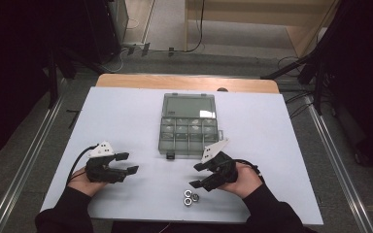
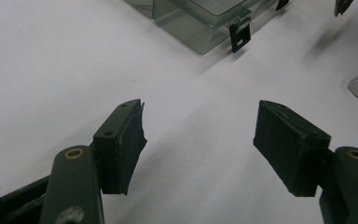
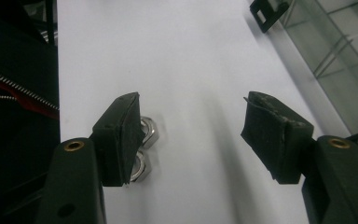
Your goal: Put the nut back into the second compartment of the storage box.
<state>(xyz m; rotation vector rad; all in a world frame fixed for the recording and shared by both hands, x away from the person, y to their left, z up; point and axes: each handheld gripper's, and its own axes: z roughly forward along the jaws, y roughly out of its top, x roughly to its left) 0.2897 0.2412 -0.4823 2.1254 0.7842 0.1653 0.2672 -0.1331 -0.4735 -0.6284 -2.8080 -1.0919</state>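
Our right gripper's point(image 1: 197, 175) fingers point(image 3: 121, 140) stand wide apart and empty just above the two nuts point(image 1: 191, 197), which lie side by side on the white table point(image 1: 126, 111) under its left jaw, far from our open left gripper point(image 1: 129, 163).

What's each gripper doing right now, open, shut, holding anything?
Left gripper: open, holding nothing.
Right gripper: open, holding nothing, near the nuts on the table.
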